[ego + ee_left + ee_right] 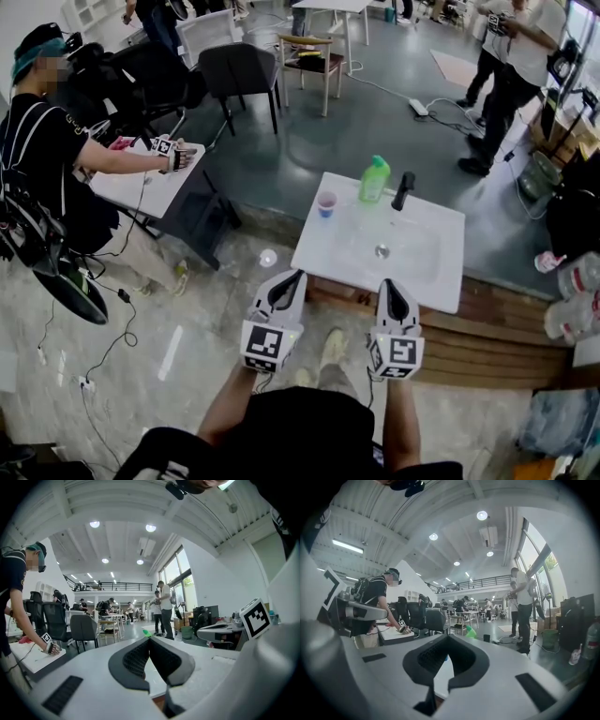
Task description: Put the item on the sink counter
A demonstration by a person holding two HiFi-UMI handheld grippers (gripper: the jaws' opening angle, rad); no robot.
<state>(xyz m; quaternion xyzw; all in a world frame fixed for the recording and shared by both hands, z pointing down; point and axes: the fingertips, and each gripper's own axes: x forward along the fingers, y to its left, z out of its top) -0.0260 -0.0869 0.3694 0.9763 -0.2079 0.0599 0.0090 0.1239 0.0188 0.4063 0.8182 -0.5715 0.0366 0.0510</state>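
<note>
Currently both grippers are hanging side by side just in front of the near edge of the counter (441,272), pointing toward it, and neither is holding anything. The left gripper (298,276) is showing its dark ribbed pads pressed tip to tip in its own view (149,638), with nothing between them. The right gripper (387,284) is likewise fully closed and empty in its view (449,636). The counter is a white square slab with a shallow basin sunk in its middle, sitting on a wooden platform (487,323). Two loose things are standing on it, and it is not clear which one is the task's item. The bottle (374,180) is translucent green with a paler green top, standing upright at the far edge, just left of the black faucet (403,190) and not touching it. The cup (326,203) is small, pinkish at the rim and blue lower down, standing upright near the far left corner, left of the bottle and apart from it. Both are lying well beyond the gripper tips, across the basin. At the left, a person (47,141) is leaning over a white table (141,187), holding another gripper there.
</note>
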